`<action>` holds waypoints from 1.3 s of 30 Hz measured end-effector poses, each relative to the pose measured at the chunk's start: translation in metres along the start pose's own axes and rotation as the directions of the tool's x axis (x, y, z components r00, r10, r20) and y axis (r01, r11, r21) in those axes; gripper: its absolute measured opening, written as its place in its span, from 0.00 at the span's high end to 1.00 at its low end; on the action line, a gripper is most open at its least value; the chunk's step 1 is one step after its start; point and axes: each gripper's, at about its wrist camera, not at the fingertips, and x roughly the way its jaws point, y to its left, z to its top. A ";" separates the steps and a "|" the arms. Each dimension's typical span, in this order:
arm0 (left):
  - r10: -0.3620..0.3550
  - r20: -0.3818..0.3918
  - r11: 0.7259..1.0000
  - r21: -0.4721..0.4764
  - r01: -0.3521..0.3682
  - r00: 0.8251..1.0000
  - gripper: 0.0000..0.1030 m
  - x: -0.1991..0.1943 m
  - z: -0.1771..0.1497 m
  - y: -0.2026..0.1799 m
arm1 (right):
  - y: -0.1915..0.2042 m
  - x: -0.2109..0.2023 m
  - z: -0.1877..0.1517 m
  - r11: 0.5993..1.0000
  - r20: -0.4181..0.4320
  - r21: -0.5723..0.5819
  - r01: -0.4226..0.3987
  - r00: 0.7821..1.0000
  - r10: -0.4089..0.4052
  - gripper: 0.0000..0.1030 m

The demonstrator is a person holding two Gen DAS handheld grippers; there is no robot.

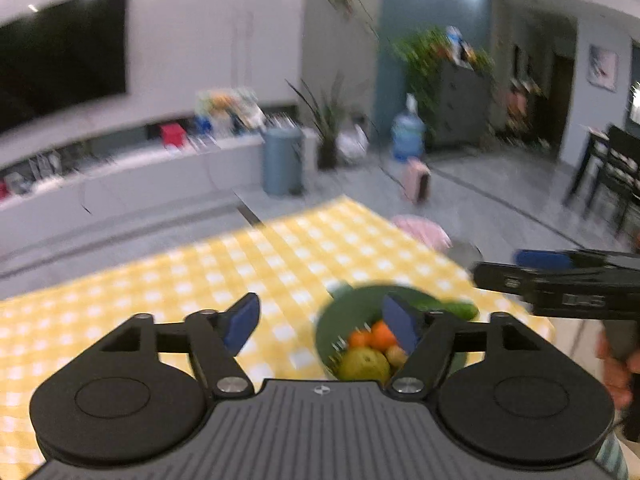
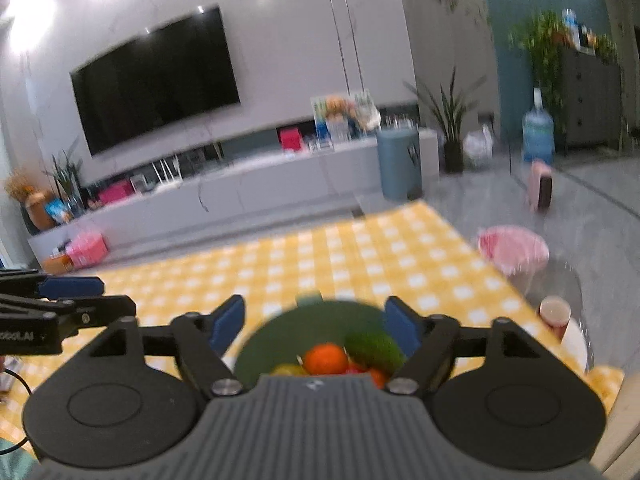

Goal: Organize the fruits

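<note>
We see the yellow checked tablecloth (image 2: 320, 256) spread under both tools. On it sits the green bowl (image 2: 280, 332), holding an orange (image 2: 326, 358), a cucumber (image 2: 374, 348) and a yellowish pear (image 1: 364, 364). Our right gripper (image 2: 316, 322) has its jaws wide apart, empty, the bowl between them toward 6 o'clock. Our left gripper (image 1: 320, 322) gapes likewise, empty, the bowl near its right finger at 4 o'clock.

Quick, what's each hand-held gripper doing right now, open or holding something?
Left hand-held gripper: open, holding nothing.
Right hand-held gripper: open, holding nothing.
</note>
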 end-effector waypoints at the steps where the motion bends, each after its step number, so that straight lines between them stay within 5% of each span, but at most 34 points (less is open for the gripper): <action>1: 0.026 0.023 1.000 0.003 -0.026 0.999 0.13 -0.008 0.001 -0.001 | 0.004 -0.012 0.002 1.000 0.021 -0.008 -0.003 1.000 0.003 0.20; 9: 0.188 0.118 0.981 0.034 -0.193 0.975 0.07 -0.059 -0.015 -0.019 | 0.034 -0.076 -0.018 0.996 0.109 -0.093 0.003 0.994 0.008 0.08; 17: 0.132 0.049 0.991 -0.038 -0.130 0.990 0.06 -0.062 -0.049 -0.024 | 0.055 -0.091 -0.063 0.990 0.037 -0.143 -0.002 0.999 0.007 0.07; 27: 0.133 -0.100 0.987 -0.073 -0.140 0.986 0.06 -0.039 -0.081 -0.022 | 0.054 -0.089 -0.096 0.996 -0.043 -0.082 0.032 0.998 -0.036 0.07; 39: 0.137 -0.152 0.985 -0.081 -0.151 0.979 0.06 -0.041 -0.099 -0.030 | 0.043 -0.083 -0.107 0.997 -0.083 -0.025 0.076 0.994 -0.078 0.07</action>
